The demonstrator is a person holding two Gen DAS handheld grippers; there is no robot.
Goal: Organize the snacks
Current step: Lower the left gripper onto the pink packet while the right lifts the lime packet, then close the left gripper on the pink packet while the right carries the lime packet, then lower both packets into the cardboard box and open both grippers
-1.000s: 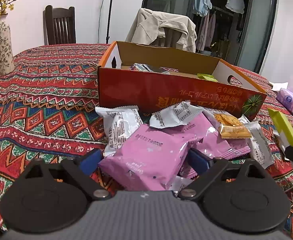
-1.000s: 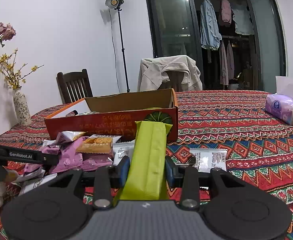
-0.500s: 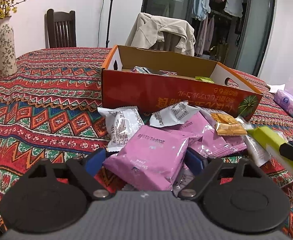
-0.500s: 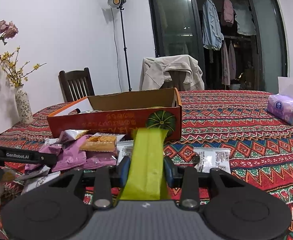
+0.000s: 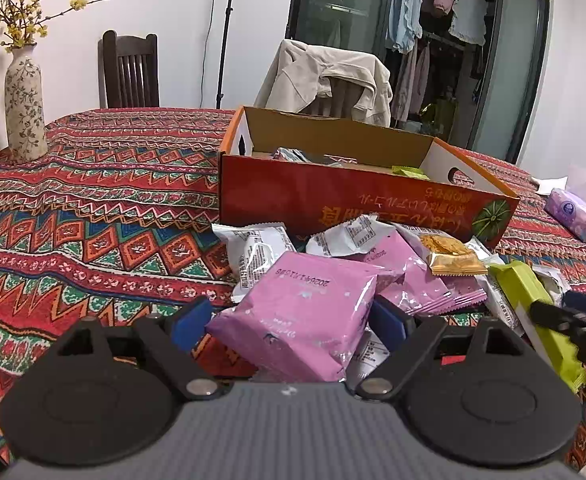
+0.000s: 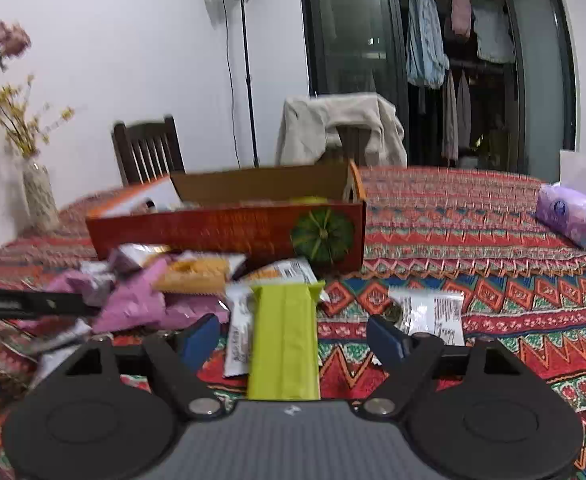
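Observation:
An orange-red cardboard box (image 5: 333, 200) with several snacks inside stands on the patterned tablecloth; it also shows in the right wrist view (image 6: 229, 228). A pile of snack packets lies in front of it. My left gripper (image 5: 293, 320) is shut on a pink packet (image 5: 301, 316), held just above the pile. My right gripper (image 6: 289, 336) is open, its blue fingers (image 6: 385, 338) apart on either side of a green packet (image 6: 285, 340) that lies between them on the table. The green packet (image 5: 533, 304) shows at the right in the left wrist view.
A flower vase (image 5: 25, 108) stands at the table's far left. A purple tissue pack (image 6: 569, 216) lies at the far right. A white packet (image 6: 433, 312) lies alone right of the green one. Chairs (image 5: 131, 72) stand behind the table.
My right gripper has opened and let go of the green packet, which has come down onto the table. My left gripper still holds the pink packet, slightly raised.

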